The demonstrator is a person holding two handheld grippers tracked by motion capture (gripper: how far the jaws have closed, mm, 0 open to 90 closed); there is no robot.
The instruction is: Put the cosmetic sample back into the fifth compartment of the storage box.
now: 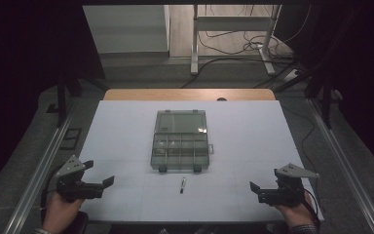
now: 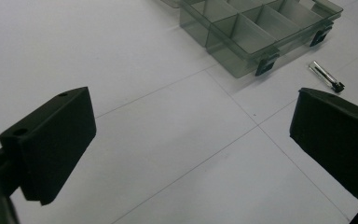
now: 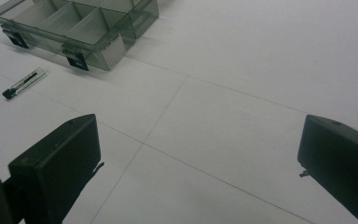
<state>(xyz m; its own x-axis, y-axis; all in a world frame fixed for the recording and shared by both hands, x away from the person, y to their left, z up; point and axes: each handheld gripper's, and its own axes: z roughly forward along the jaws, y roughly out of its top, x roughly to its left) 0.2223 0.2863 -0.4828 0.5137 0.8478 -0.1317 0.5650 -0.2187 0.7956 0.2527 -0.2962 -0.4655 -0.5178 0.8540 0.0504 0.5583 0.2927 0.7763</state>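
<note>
A smoky clear compartment box (image 1: pixel 180 152) lies at the middle of the white mat, its lid (image 1: pixel 181 121) folded open toward the far side. Its compartments look empty. A small slim item, clear with a black end (image 1: pixel 182 184), lies just in front of the box. My left gripper (image 1: pixel 99 172) rests near the front left of the mat, open, with nothing between its jaws. My right gripper (image 1: pixel 265 180) is at the front right, also open and holding nothing. The left gripper view has the box (image 2: pixel 256 28) and slim item (image 2: pixel 326 77) ahead; the right gripper view shows the box (image 3: pixel 79 25) and item (image 3: pixel 24 83).
The white mat (image 1: pixel 126 126) covers a wooden table whose far edge (image 1: pixel 190 94) shows. Metal rails run along both sides. Beyond the table stand a desk frame (image 1: pixel 233 29) and floor cables.
</note>
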